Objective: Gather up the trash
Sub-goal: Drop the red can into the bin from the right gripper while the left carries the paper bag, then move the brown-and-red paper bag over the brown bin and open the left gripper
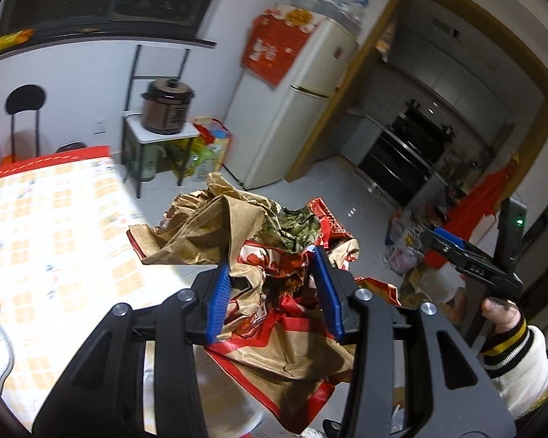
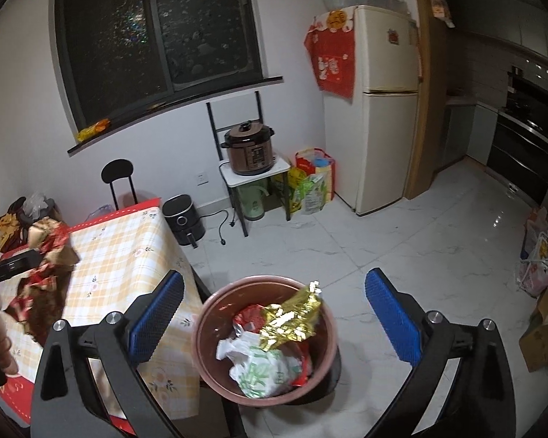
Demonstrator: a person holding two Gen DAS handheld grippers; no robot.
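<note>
Left gripper (image 1: 272, 277) jaws clamped on crumpled brown and red paper bag (image 1: 259, 255), right gripper (image 2: 274, 314) jaws wide open with nothing between them above pink trash bin (image 2: 215, 372), gold foil wrapper (image 2: 292, 317) on top, checked tabletop (image 2: 128, 255) beside

A brown pressure cooker (image 2: 251, 149) sits on a small stand (image 2: 256, 175) between the black chair (image 2: 117, 179) and the pale fridge (image 2: 380, 109).

Bin (image 2: 270, 335) standing on floor just right of table (image 2: 128, 255), wrappers (image 2: 274, 343) lying in it; crumpled paper bag (image 1: 270, 292) sitting between left gripper (image 1: 270, 292) pads; cooker (image 2: 250, 149) resting on stand (image 2: 255, 179) left of fridge (image 2: 380, 109).
</note>
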